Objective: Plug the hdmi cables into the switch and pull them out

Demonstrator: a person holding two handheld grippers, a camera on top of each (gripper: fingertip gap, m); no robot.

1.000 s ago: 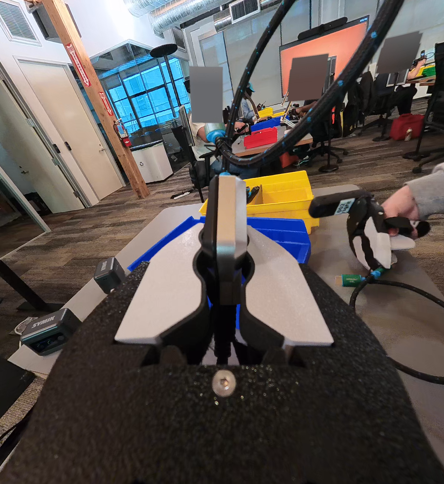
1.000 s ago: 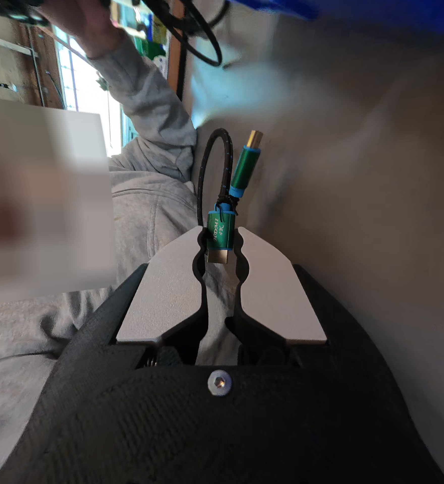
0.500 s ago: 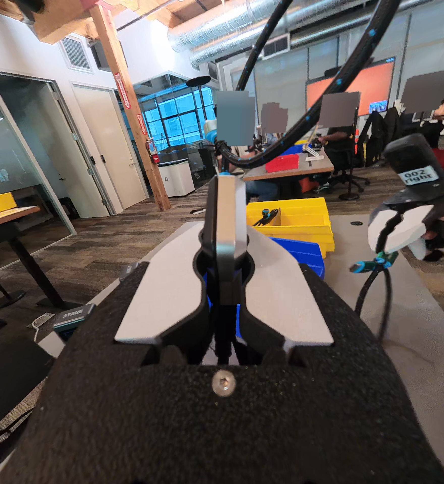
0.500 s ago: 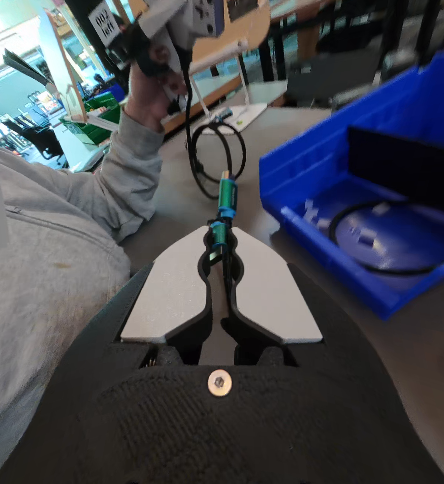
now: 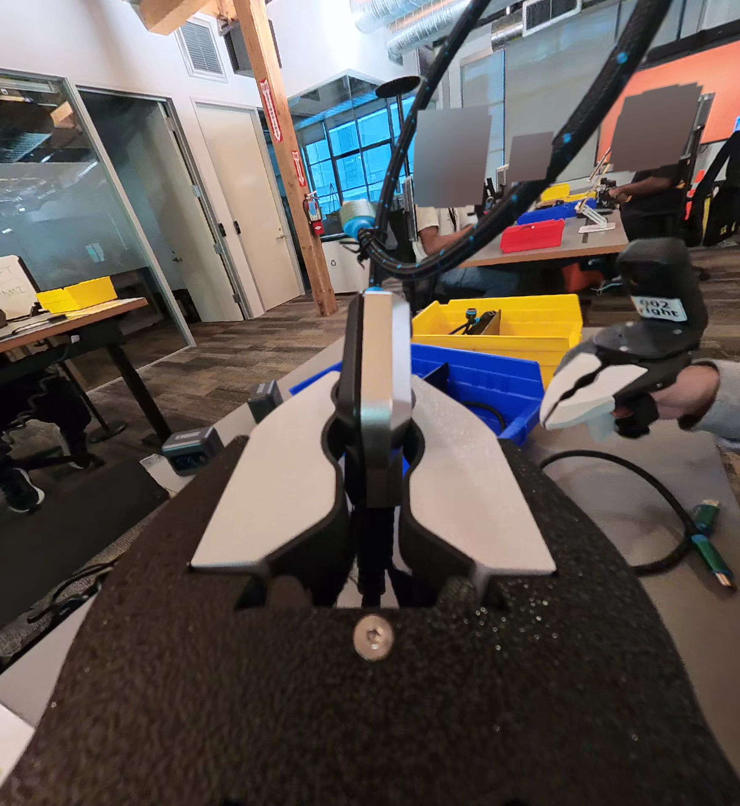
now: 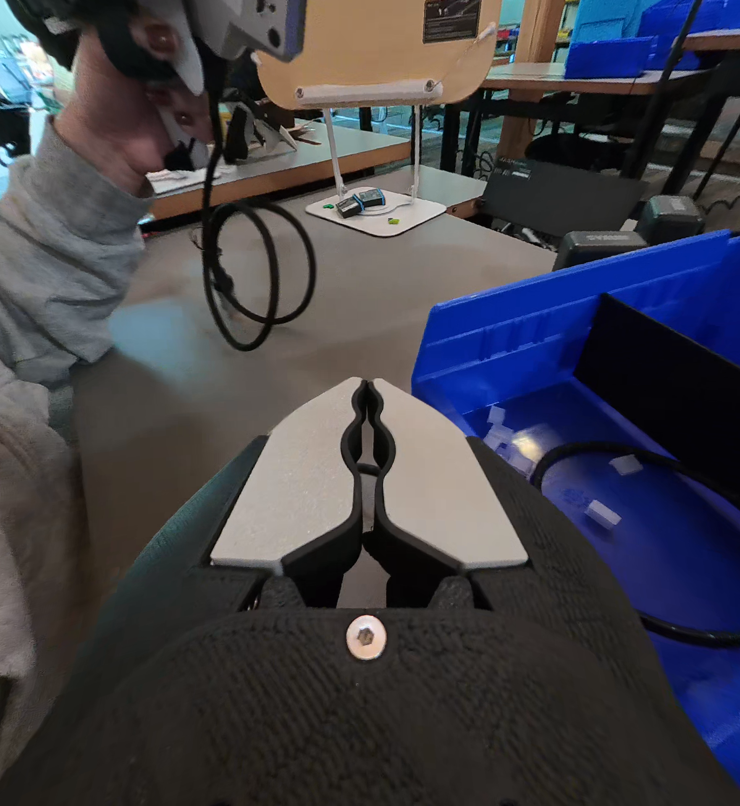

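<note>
My left gripper [image 5: 375, 418] is shut on a flat silver and black device [image 5: 379, 370], held upright on edge above the grey table [image 5: 621, 488]. A black braided cable [image 5: 534, 183] arcs up from the device. It also hangs in loops [image 6: 268, 279] under the left gripper in the right wrist view. My right gripper [image 6: 367, 384] is shut with nothing between its pads, low over the table beside a blue bin [image 6: 534, 314]. It also shows in the left wrist view [image 5: 577, 401], shut and held by a hand. The cable's green connectors [image 5: 708, 545] lie on the table below it.
The blue bin [image 5: 490, 379] has a black divider and holds a coiled black cable [image 6: 621, 453]. A yellow bin [image 5: 534, 331] stands behind it. Small black boxes [image 5: 191, 445] sit at the table's left edge. A white stand base [image 6: 377, 213] is at the far end. A grey sleeve [image 6: 45, 270] is at the left. The grippers' ends are close to 20 cm from one another.
My right gripper held the green connector a second ago, let it go and closed with nothing between its pads; the connectors now lie on the table. My left gripper keeps hold of the device.
</note>
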